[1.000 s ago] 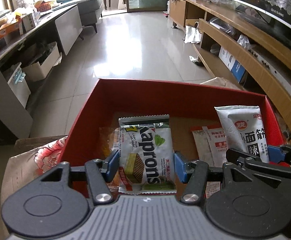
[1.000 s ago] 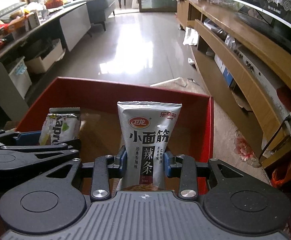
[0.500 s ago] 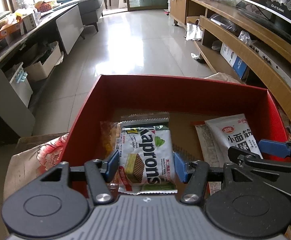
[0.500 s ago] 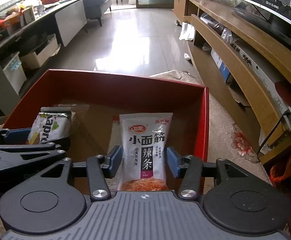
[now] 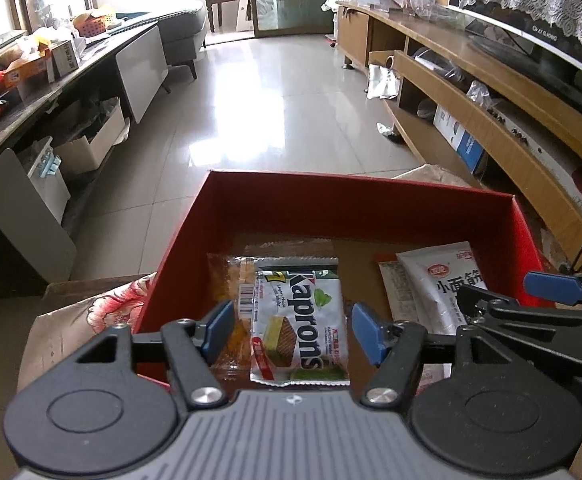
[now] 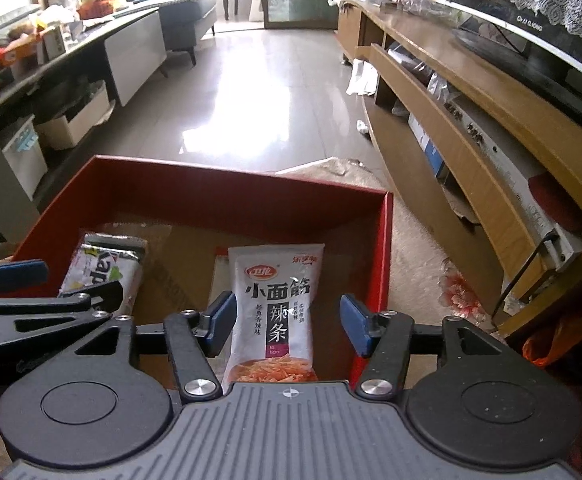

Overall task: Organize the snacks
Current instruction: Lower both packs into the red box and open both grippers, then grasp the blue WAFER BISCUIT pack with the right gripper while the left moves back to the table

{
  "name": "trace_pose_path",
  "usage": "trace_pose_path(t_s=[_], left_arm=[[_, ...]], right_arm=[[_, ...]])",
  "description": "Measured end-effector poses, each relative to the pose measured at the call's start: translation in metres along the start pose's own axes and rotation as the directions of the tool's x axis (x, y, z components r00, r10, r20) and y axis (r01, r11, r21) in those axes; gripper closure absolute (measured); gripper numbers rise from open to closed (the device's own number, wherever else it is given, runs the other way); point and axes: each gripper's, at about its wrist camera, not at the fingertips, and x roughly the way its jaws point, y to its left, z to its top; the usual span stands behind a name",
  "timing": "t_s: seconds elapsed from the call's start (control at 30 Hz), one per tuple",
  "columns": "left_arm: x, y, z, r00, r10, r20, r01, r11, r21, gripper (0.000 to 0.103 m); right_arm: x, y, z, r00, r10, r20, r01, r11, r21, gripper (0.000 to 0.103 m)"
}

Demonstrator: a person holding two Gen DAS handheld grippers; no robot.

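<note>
A red box (image 5: 355,200) holds the snacks; it also shows in the right wrist view (image 6: 227,188). A white and green Kaprons wafer pack (image 5: 301,322) lies in its left part on an orange packet (image 5: 227,300). My left gripper (image 5: 293,330) is open above it, its fingers apart from the pack. A white spicy-strip pouch (image 6: 275,304) lies in the right part on another flat packet (image 5: 395,292). My right gripper (image 6: 287,322) is open above the pouch, fingers clear of it. The wafer pack (image 6: 103,274) and the pouch (image 5: 447,284) each show in the other view.
The box rests on a floral cloth (image 5: 107,304). A long wooden TV cabinet (image 6: 491,128) runs along the right. A grey desk with clutter (image 5: 51,80) and storage boxes (image 5: 91,144) line the left. Tiled floor (image 5: 275,120) lies beyond the box.
My right gripper opened and let go of the pouch, which now lies flat in the box. Both grippers opened wider and drew back and up from the box.
</note>
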Motion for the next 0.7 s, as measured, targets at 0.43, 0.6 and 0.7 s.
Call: trace_pose_path(t_s=[0.43, 0.6, 0.7], left_arm=[[-0.017, 0.014, -0.003, 1.000, -0.020, 0.010, 0.020, 0.999, -0.030, 0.035], [-0.025, 0.017, -0.009, 0.999, -0.032, 0.007, 0.032, 0.999, -0.036, 0.035], [-0.033, 0.021, -0.015, 0.999, -0.041, 0.006, 0.041, 0.999, -0.036, 0.035]], right_arm=[[-0.010, 0.001, 0.003, 1.000, 0.013, 0.013, -0.013, 1.000, 0.016, 0.030], [-0.016, 0.002, 0.001, 1.000, 0.003, 0.014, -0.003, 1.000, 0.011, 0.030], [-0.022, 0.003, 0.000, 1.000, -0.002, 0.016, 0.001, 1.000, 0.012, 0.030]])
